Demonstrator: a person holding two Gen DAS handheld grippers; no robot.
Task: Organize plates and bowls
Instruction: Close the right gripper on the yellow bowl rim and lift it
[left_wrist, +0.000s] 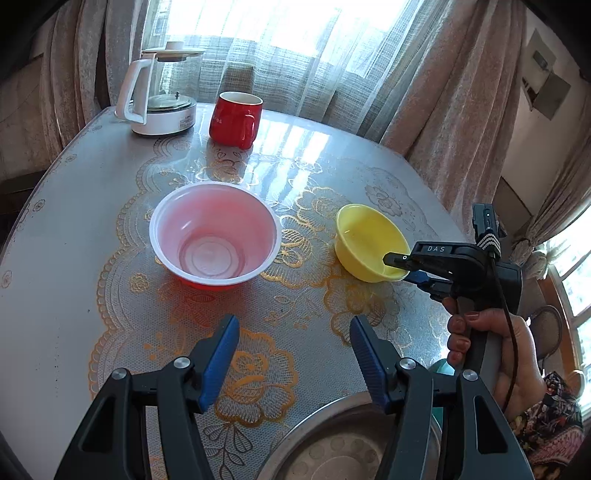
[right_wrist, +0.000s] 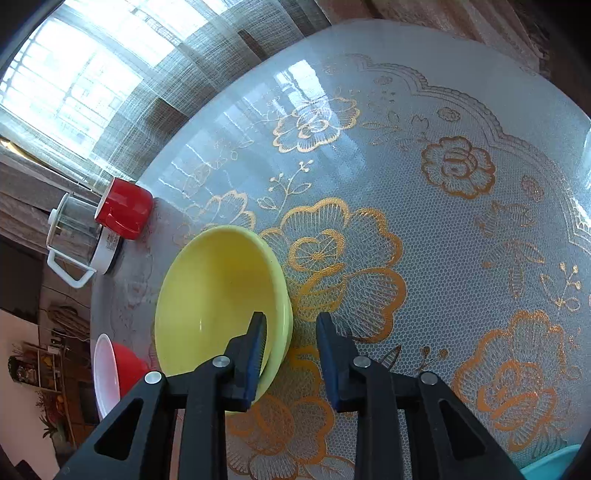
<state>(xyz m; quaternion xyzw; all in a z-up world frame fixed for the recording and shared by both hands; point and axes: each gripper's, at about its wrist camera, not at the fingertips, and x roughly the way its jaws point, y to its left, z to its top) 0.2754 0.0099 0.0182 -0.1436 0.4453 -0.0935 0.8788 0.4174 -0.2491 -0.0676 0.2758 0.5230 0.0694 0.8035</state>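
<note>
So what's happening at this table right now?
A person is tidying dishes with a handheld gripper in each hand. The right gripper straddles the near rim of the yellow bowl, one finger inside and one outside, not yet clamped. The left gripper hangs open and empty above the table, near the red bowl. A metal plate sits below it.

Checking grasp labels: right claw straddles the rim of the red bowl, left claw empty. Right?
Wrong bowl. The right claw straddles the rim of the yellow bowl, one finger inside and one outside, as the right wrist view shows. The left claw is empty.
</note>
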